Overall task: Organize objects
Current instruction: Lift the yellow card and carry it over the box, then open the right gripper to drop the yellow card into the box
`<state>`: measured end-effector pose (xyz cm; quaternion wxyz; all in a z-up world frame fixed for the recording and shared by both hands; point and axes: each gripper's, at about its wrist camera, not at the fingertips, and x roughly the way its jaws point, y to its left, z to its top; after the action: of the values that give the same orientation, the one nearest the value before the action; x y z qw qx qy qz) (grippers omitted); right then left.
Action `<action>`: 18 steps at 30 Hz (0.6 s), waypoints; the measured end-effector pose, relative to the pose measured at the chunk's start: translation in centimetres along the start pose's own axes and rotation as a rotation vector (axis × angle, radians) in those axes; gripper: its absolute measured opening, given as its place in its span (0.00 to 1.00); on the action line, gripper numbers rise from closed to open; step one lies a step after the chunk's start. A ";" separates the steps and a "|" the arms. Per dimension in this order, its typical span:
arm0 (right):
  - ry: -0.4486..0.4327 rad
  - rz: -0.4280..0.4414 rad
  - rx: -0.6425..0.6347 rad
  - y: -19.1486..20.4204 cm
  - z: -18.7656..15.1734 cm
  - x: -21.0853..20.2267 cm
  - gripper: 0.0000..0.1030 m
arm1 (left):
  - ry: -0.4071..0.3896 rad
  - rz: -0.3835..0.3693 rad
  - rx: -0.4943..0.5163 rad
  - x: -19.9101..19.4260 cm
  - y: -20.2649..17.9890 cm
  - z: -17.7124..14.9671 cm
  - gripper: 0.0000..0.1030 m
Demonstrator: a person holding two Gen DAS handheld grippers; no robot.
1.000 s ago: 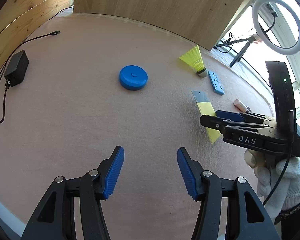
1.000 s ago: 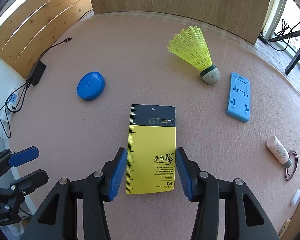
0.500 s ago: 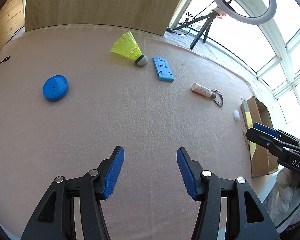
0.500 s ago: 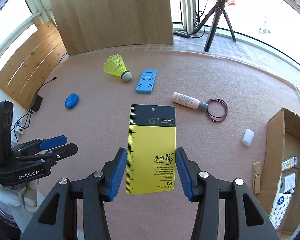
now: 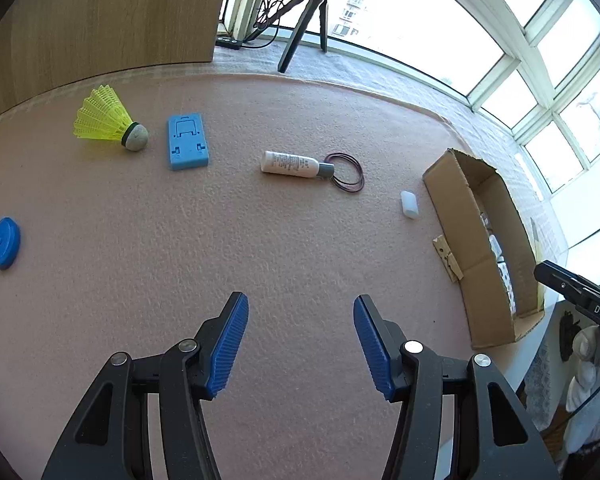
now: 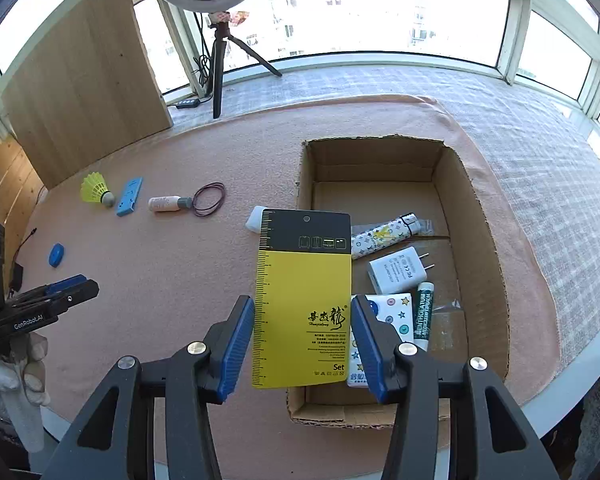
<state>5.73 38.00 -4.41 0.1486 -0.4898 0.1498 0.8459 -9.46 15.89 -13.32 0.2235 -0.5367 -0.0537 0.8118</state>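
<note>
Right hand-held gripper (image 6: pixel 302 344) clamping yellow card (image 6: pixel 302 300) — above box's (image 6: pixel 480 216) near-left edge

left wrist: low over mat (image 5: pixel 260 240) | right wrist: higher, facing box (image 6: pixel 480 240) | shared: shuttlecock (image 5: pixel 108 124)

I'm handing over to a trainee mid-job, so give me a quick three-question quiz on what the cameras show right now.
1. True or false: the right gripper holds the yellow card.
2. What lies beside the white bottle at its cap end? A) hair ties B) shuttlecock C) blue disc
3. Fill in: the left gripper fingers are ____ with nothing between them.

Key: 1 true; 2 A; 3 open
</note>
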 end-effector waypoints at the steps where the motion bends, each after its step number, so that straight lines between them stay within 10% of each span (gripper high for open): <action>1: 0.001 -0.011 0.017 -1.0 -0.1 0.0 0.44 | 0.003 -0.001 0.009 0.2 -0.4 0.1 0.57; 18: 0.016 -0.130 0.109 -7.5 -1.5 1.6 0.45 | 0.014 0.020 0.047 1.3 -1.7 1.1 0.57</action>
<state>9.16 44.45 -7.30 0.2286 -0.4965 0.1646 0.8211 -10.36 18.10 -13.38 0.2281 -0.5375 -0.0277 0.8113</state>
